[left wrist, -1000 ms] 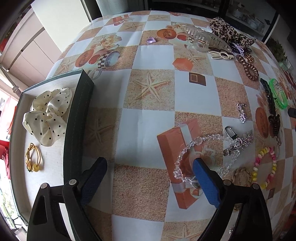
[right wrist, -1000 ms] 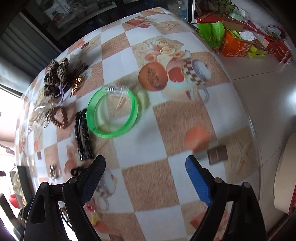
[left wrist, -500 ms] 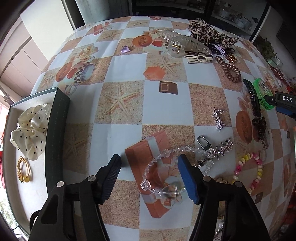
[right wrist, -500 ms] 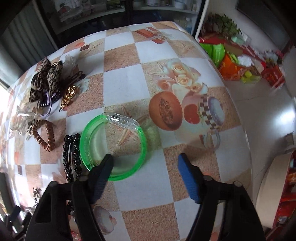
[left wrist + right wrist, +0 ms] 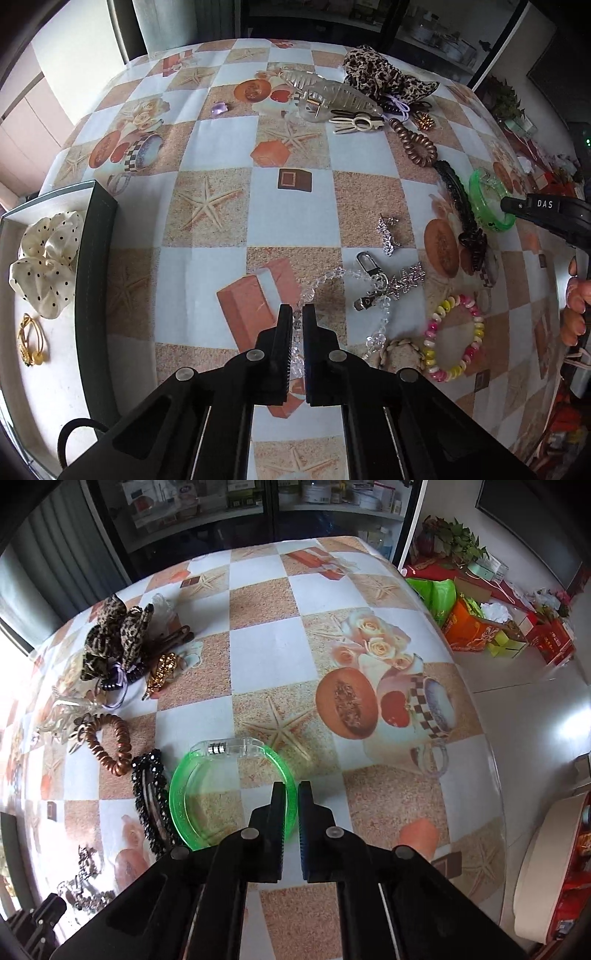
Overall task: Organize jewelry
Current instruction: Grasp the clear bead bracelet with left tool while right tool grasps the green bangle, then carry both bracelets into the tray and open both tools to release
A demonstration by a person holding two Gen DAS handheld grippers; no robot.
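My left gripper [image 5: 298, 314] is shut on the clear crystal bead chain [image 5: 332, 275], which lies on the patterned tablecloth with a silver clasp [image 5: 367, 260] at its far end. My right gripper [image 5: 291, 794] is shut on the rim of the green translucent bangle [image 5: 192, 775], which rests on the table; the bangle also shows in the left wrist view [image 5: 484, 199]. An open dark box [image 5: 94, 258] at the left holds a cream polka-dot scrunchie [image 5: 46, 258] and a gold hair tie [image 5: 31, 343].
A pink-yellow bead bracelet [image 5: 456, 338], a black beaded clip [image 5: 149, 797], a brown coil tie [image 5: 109, 744], a leopard scrunchie [image 5: 114, 635], a clear claw clip [image 5: 328, 96] and silver charms [image 5: 388, 236] lie scattered. The table edge drops off at the right [image 5: 491, 760].
Both grippers moved forward and closed: the left one onto the crystal bead chain, the right one onto the green bangle's rim.
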